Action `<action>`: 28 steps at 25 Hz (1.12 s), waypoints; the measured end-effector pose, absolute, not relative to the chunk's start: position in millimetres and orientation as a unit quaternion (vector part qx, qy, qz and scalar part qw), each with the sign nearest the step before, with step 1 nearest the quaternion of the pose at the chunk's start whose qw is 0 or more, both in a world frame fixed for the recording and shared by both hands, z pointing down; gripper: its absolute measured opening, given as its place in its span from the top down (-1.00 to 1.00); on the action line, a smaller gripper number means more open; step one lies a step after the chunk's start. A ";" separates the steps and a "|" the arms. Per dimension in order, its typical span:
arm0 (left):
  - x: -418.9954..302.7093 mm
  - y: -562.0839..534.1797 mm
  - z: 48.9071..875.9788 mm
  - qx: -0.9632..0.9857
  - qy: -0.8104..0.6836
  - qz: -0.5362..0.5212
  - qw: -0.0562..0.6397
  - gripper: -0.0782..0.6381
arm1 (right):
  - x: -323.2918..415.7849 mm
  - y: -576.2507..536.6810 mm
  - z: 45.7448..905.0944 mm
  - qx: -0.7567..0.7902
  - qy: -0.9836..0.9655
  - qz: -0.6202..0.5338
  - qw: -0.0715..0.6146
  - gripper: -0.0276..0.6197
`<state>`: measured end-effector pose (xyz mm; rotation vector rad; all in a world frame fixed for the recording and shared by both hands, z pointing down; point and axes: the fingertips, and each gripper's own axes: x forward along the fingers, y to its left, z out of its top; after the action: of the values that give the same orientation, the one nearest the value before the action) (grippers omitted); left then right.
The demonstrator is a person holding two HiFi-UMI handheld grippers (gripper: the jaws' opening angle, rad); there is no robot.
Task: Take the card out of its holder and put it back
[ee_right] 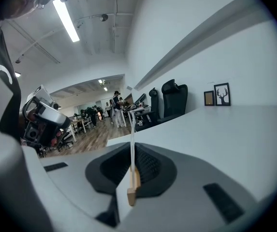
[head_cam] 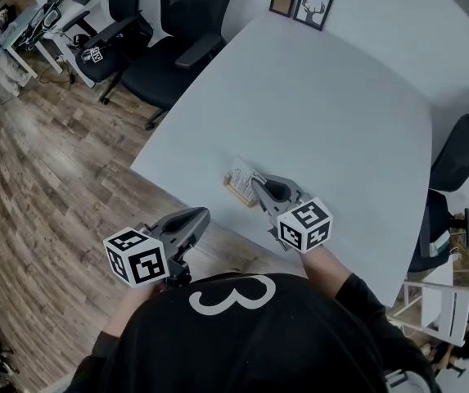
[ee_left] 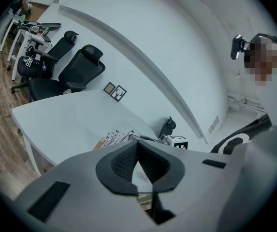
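The thin white card with rows of small dark print sits in its low, light wooden holder, just inside the near edge of the white table, and the right claw has it. From the right gripper view the card runs edge-on straight up the middle of the right claw, with the wooden holder at its foot and both dark ribbed pads clenched against the card's faces. The card is in its slot and the holder is down on the table. The right claw's marker cube hangs back over the near edge, close to the person's black top with its white figure. Over to the left claw: it is off the table altogether, just short of the near edge and above the brown wooden floor, its own marker cube tucked in against the person. In the left gripper view the left claw is clenched, pad tips meeting, with nothing between them. Past those tips the card and holder show near the table's edge, with the right claw's cube just beside them. Further out, two small dark-framed pictures stand at the far corner of the table, one showing a stag's head, and black office chairs stand off the far left edge. The rest of the tabletop is plain white.
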<state>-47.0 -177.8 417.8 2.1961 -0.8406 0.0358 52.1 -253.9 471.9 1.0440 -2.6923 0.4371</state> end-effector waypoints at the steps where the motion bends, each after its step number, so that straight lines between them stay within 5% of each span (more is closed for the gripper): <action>1: -46.7 -177.1 417.8 0.862 -0.330 0.014 0.384 0.74 | 52.9 -253.7 470.0 0.355 -0.917 0.148 0.108 0.83; 28: -16.4 -163.8 401.1 0.886 -0.286 0.010 0.365 0.74 | 100.5 -197.8 372.8 0.383 -0.914 0.134 -0.019 0.84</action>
<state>-16.4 -163.8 401.1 2.2780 -0.7355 0.0249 100.5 -197.8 372.8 1.2194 -2.9063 0.4267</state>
